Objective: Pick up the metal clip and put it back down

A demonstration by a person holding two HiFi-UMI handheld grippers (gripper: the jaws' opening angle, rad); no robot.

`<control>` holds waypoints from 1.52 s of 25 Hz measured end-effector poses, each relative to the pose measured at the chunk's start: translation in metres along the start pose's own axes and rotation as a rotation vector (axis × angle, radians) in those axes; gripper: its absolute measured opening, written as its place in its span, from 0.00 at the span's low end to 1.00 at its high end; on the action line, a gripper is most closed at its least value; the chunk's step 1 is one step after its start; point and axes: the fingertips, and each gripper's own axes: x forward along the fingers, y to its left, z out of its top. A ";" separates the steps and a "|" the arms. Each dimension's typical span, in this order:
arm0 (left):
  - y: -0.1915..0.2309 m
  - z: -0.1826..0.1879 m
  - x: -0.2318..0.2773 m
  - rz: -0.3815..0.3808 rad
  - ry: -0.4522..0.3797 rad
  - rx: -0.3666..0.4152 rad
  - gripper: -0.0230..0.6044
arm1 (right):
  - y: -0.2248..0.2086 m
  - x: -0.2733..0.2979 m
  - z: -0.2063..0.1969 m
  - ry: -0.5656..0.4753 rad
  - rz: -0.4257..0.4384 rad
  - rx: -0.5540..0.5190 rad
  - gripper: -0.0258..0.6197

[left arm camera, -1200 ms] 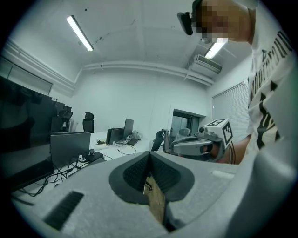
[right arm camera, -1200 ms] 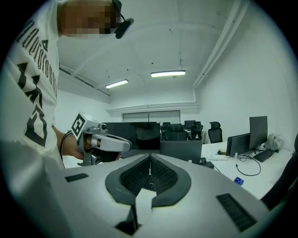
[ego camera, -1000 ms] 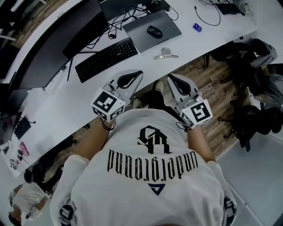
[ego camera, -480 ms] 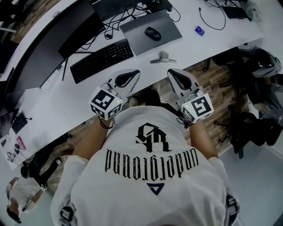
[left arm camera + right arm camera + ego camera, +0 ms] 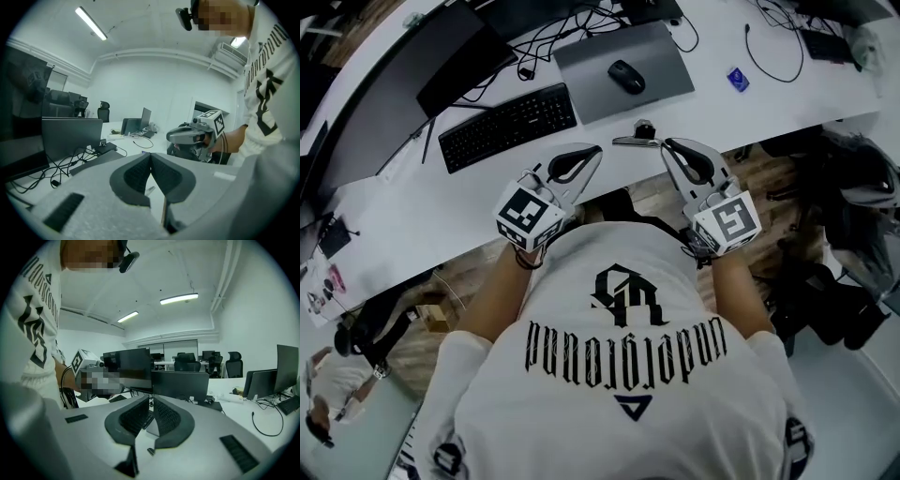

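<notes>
The metal clip (image 5: 634, 139) lies flat on the white desk (image 5: 412, 206), close to its front edge and just below the grey mat. My right gripper (image 5: 667, 144) is shut with nothing in it, its tip right beside the clip's right end; I cannot tell if they touch. My left gripper (image 5: 597, 151) is also shut and empty, a little to the left of the clip over the desk edge. In the left gripper view the jaws (image 5: 151, 157) meet and the right gripper (image 5: 187, 136) shows beyond them. The right gripper view shows its jaws (image 5: 151, 399) closed before a monitor.
A black keyboard (image 5: 508, 127) lies left of the clip. Behind it sits a grey mat (image 5: 623, 52) with a mouse (image 5: 626, 77), then a monitor (image 5: 459, 56) and cables. A small blue item (image 5: 737, 79) lies at the right. Dark office chairs (image 5: 853, 187) stand right of the desk.
Both grippers have moved forward to the desk edge. The right gripper's tip has come up beside the clip. The clip has not been lifted.
</notes>
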 end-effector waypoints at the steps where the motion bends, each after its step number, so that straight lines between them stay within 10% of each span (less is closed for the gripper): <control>1: 0.004 -0.002 0.005 0.014 0.004 -0.008 0.06 | -0.007 0.003 -0.004 0.008 0.016 0.000 0.06; 38: 0.071 -0.126 0.111 0.169 0.119 -0.149 0.06 | -0.080 0.105 -0.235 0.407 0.408 0.062 0.18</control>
